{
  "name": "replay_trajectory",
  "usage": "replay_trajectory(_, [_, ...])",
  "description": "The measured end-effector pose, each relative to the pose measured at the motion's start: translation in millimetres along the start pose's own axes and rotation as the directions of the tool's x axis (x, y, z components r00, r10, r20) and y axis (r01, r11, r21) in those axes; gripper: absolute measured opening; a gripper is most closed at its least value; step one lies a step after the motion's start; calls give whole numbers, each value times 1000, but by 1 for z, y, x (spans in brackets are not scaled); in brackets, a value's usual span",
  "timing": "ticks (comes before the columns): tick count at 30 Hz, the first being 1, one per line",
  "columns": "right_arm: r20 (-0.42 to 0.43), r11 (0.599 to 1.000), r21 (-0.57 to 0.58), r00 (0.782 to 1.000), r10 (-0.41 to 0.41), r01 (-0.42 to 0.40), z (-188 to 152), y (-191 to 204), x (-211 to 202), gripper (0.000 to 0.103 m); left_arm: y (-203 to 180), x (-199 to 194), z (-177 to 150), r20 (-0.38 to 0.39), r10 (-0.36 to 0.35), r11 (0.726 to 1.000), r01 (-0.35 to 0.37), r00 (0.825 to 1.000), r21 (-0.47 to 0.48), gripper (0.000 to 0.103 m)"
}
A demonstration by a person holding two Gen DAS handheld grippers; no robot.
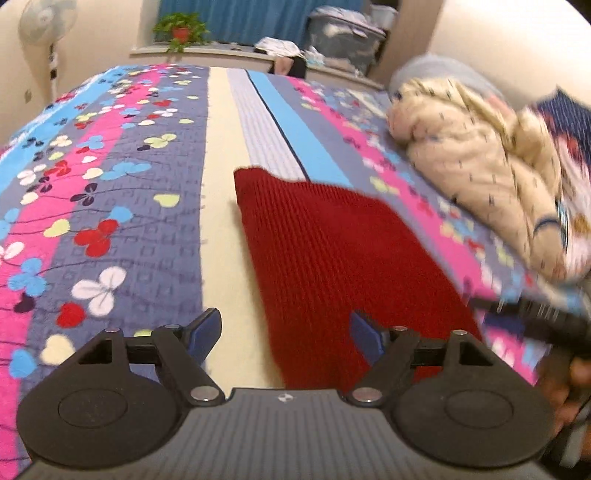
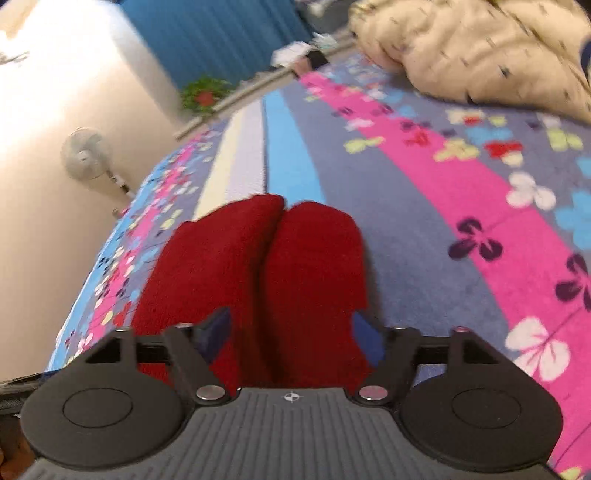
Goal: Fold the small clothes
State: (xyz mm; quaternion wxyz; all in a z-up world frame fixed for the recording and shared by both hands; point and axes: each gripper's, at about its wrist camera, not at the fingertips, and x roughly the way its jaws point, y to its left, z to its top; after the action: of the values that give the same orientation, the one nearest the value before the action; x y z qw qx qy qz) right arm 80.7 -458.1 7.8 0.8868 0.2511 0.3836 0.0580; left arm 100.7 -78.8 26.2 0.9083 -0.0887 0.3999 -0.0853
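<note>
While both pairs of blue fingers stand wide apart, neither presses on anything. On the left gripper [image 1: 285, 334], the right-hand finger [image 1: 365, 336] hangs over the near edge of the red knitted garment [image 1: 343, 258], and the left-hand finger [image 1: 205, 332] is over the bare cream stripe of the bedspread [image 1: 110, 206]; whether the finger touches the knit cannot be told. On the right gripper [image 2: 291, 334], the spread fingers [image 2: 364, 334] straddle the garment's near end [image 2: 266, 273], its two rounded lobes running away toward 12 o'clock, side by side and touching along a central crease.

Seen from the left wrist, the garment lies flat on the bedspread, stretching from 6 o'clock up toward 12, with the other gripper's dark body [image 1: 546, 321] at 3 o'clock beside it. A heap of cream speckled clothes [image 1: 476, 162] sits at 2 o'clock, apart from the red piece.

Beyond the bed at 12 o'clock, a clear plastic storage bin [image 1: 343, 40] holds crumpled pale fabric. A red pot with a green plant [image 1: 181, 31] stands on the ledge at 11 o'clock, and a pedestal fan [image 1: 46, 26] at 10.
</note>
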Motion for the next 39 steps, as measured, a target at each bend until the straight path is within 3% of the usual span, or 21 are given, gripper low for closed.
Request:
replay_trajectory(8, [-154, 993, 57, 983, -98, 108, -3, -15, 46, 84, 20, 69, 44, -78, -86, 978, 69, 993, -198, 90])
replay_trajectory(12, [-167, 993, 46, 981, -99, 108, -5, -14, 52, 86, 26, 114, 45, -127, -124, 962, 88, 984, -257, 95])
replay_trajectory(15, [-177, 994, 58, 981, -84, 96, -7, -16, 53, 86, 31, 137, 42, -149, -210, 919, 143, 966, -367, 101])
replay_trajectory(17, [-182, 994, 60, 980, -75, 87, -6, -16, 56, 86, 28, 148, 41, -158, -196, 923, 128, 968, -362, 102])
replay_trajectory(20, [-185, 997, 50, 982, -41, 51, -5, -13, 59, 74, 32, 162, 39, -175, -210, 918, 132, 962, -375, 102])
replay_trajectory(21, [-188, 998, 51, 982, -23, 33, -4, -11, 61, 63, 37, 164, 40, -180, -218, 910, 133, 959, -392, 99])
replay_trajectory(23, [-180, 999, 37, 984, -4, 11, -3, -5, 62, 53, 43, 162, 43, -187, -224, 905, 133, 956, -404, 87])
replay_trajectory(25, [-160, 1000, 2, 987, 1, 0, -1, 5, 60, 42, 45, 152, 49, -175, -233, 911, 152, 957, -384, 67])
replay_trajectory(27, [-132, 1000, -9, 991, 14, -15, 1, 12, 59, 33, 47, 137, 57, -156, -243, 915, 173, 957, -363, 60])
replay_trajectory(29, [-105, 999, -8, 993, 51, -52, 4, 21, 58, 28, 53, 119, 69, -124, -243, 916, 186, 962, -355, 59])
replay_trajectory(31, [-91, 995, -26, 991, 96, -99, 6, 35, 61, 24, 59, 94, 85, -87, -188, 945, 156, 978, -288, 58])
replay_trajectory(34, [-97, 978, -86, 978, 182, -191, 2, 68, 69, 23, 77, 64, 101, -62, -135, 965, 117, 989, -237, 59])
replay_trajectory(39, [-142, 942, -166, 953, 269, -291, -7, 116, 82, 22, 132, 43, 104, -95, -37, 966, 11, 995, -258, 66])
